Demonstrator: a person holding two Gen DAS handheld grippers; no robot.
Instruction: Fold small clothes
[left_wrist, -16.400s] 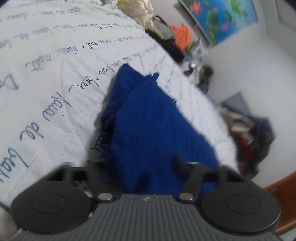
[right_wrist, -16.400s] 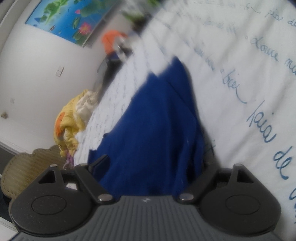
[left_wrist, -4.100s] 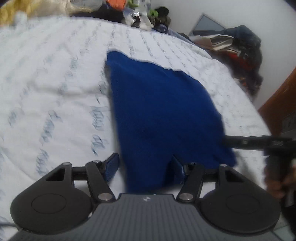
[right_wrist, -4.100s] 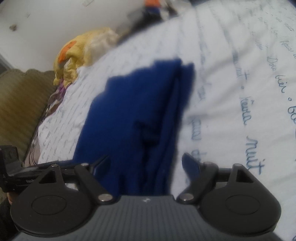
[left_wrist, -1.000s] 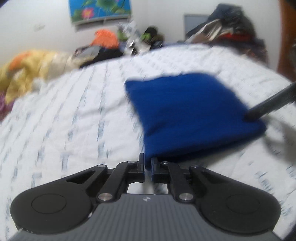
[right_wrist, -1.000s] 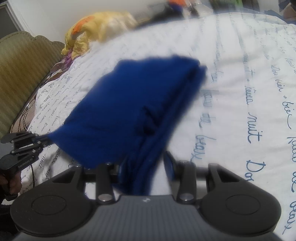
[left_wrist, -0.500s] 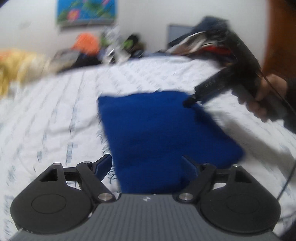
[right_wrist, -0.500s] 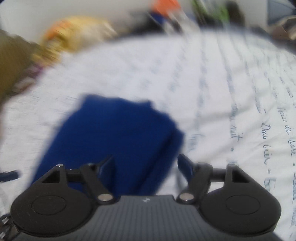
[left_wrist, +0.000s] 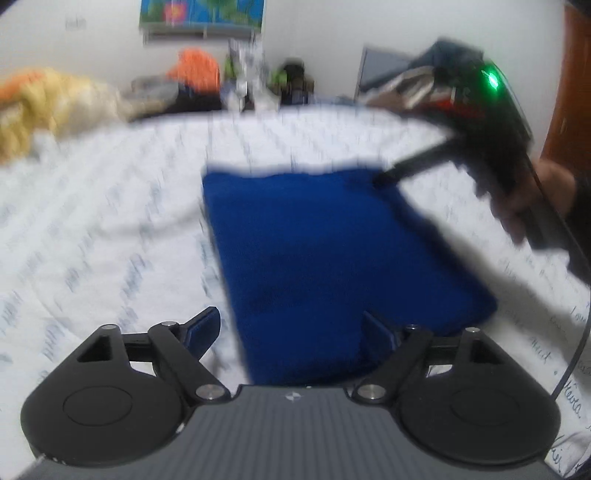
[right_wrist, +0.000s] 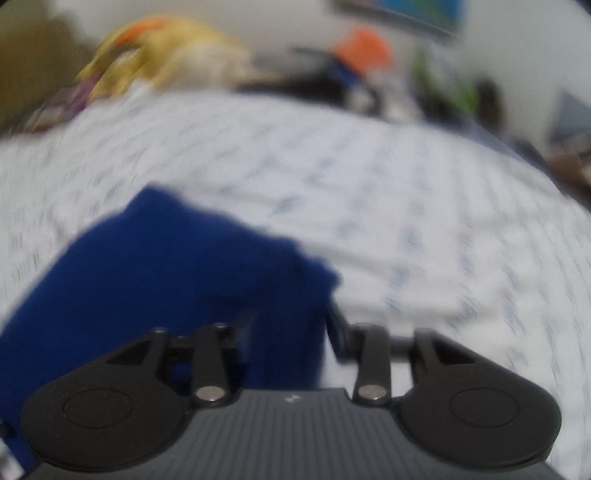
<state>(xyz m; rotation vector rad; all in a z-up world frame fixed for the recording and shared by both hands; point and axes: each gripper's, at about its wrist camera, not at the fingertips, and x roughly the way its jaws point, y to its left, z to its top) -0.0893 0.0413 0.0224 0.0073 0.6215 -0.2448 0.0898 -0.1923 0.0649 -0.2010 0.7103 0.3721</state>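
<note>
A folded blue garment (left_wrist: 332, 251) lies flat on the white bedspread (left_wrist: 110, 221). My left gripper (left_wrist: 291, 328) is open over its near edge, one finger off the cloth on the left, the other above it. The right gripper shows in the left wrist view (left_wrist: 384, 179) with its tip touching the garment's far right corner. In the blurred right wrist view my right gripper (right_wrist: 291, 325) has its jaws partly apart, with the edge of the garment (right_wrist: 166, 280) between them; whether they grip it I cannot tell.
The bedspread (right_wrist: 406, 206) has blue handwriting print. A yellow blanket heap (left_wrist: 48, 103) lies at the far left. Orange clothing (left_wrist: 195, 70) and clutter line the far wall under a flower picture (left_wrist: 203, 11). A clothes pile (left_wrist: 417, 85) sits far right.
My left gripper opened from shut and came in over the garment's near edge. The right gripper moved along the garment to its far corner and its jaws narrowed.
</note>
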